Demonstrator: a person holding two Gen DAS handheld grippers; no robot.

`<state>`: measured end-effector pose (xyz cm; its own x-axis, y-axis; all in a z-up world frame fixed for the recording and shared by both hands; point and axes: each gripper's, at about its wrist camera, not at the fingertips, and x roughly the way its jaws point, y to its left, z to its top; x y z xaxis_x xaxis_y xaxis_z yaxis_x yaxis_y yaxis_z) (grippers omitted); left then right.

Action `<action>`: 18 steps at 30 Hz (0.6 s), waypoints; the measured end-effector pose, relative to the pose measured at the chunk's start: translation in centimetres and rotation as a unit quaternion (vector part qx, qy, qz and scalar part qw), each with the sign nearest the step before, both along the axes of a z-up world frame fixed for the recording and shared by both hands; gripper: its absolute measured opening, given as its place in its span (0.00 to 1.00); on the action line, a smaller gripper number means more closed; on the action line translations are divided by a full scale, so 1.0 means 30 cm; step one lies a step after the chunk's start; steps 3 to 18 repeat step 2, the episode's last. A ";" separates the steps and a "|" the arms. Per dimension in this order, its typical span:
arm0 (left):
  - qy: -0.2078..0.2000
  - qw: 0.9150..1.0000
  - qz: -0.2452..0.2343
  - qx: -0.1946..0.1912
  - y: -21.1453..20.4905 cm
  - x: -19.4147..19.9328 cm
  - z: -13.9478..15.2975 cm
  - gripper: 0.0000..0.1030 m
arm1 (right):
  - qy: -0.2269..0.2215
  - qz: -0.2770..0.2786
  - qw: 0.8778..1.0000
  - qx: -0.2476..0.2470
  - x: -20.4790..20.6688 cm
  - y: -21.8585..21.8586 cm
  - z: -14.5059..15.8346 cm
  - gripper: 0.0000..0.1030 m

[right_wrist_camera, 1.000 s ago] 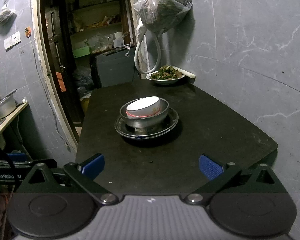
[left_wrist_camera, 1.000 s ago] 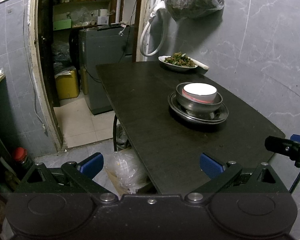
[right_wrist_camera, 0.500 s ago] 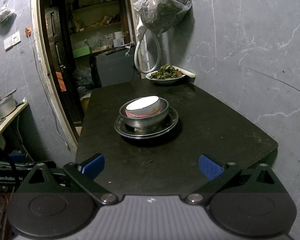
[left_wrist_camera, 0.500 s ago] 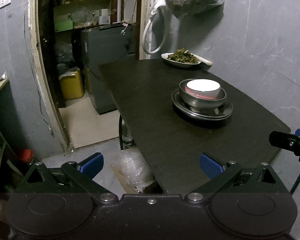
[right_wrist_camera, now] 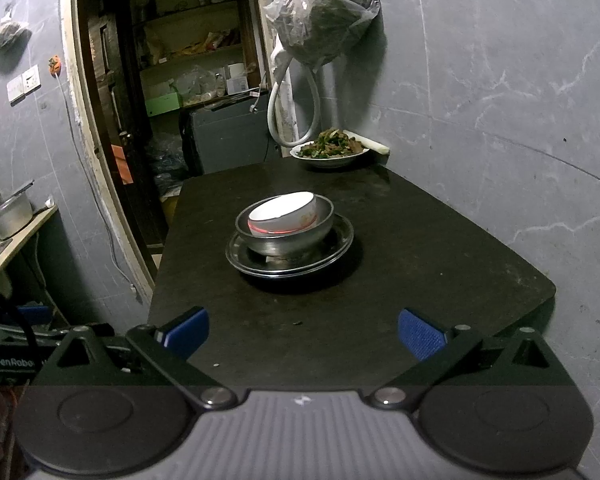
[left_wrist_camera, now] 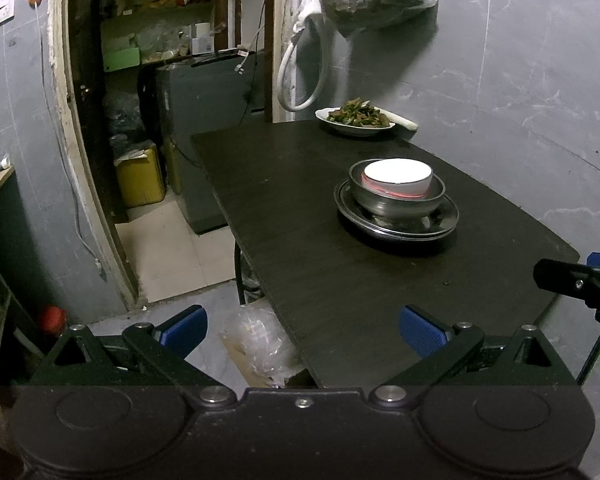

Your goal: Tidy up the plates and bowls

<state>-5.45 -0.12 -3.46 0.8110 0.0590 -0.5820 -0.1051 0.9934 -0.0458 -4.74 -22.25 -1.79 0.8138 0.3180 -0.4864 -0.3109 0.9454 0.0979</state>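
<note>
Right wrist view: white ceramic bowl (right_wrist_camera: pixel 285 213) nested in steel bowl (right_wrist_camera: pixel 288 236) on round steel plates (right_wrist_camera: pixel 332 252), mid dark bench (right_wrist_camera: pixel 440 248), largest lowest for stability. Right tool (right_wrist_camera: pixel 303 334) and left tool (left_wrist_camera: pixel 302 330) both spread, empty, near edge.

Both grippers are black linkage frames with silver screws; the left gripper (left_wrist_camera: pixel 302 330) and right gripper (right_wrist_camera: pixel 303 330) carry blue pads.
</note>
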 end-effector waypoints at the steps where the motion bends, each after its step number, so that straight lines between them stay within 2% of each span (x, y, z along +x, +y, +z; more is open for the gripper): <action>1: 0.002 1.000 -0.001 0.001 -0.002 0.001 0.001 0.99 | 0.000 0.001 1.000 -0.001 0.002 -0.002 -0.003 1.00; 18: 0.003 1.000 -0.001 0.002 -0.005 0.000 0.001 0.99 | 0.000 0.002 1.000 -0.001 0.003 -0.006 -0.005 1.00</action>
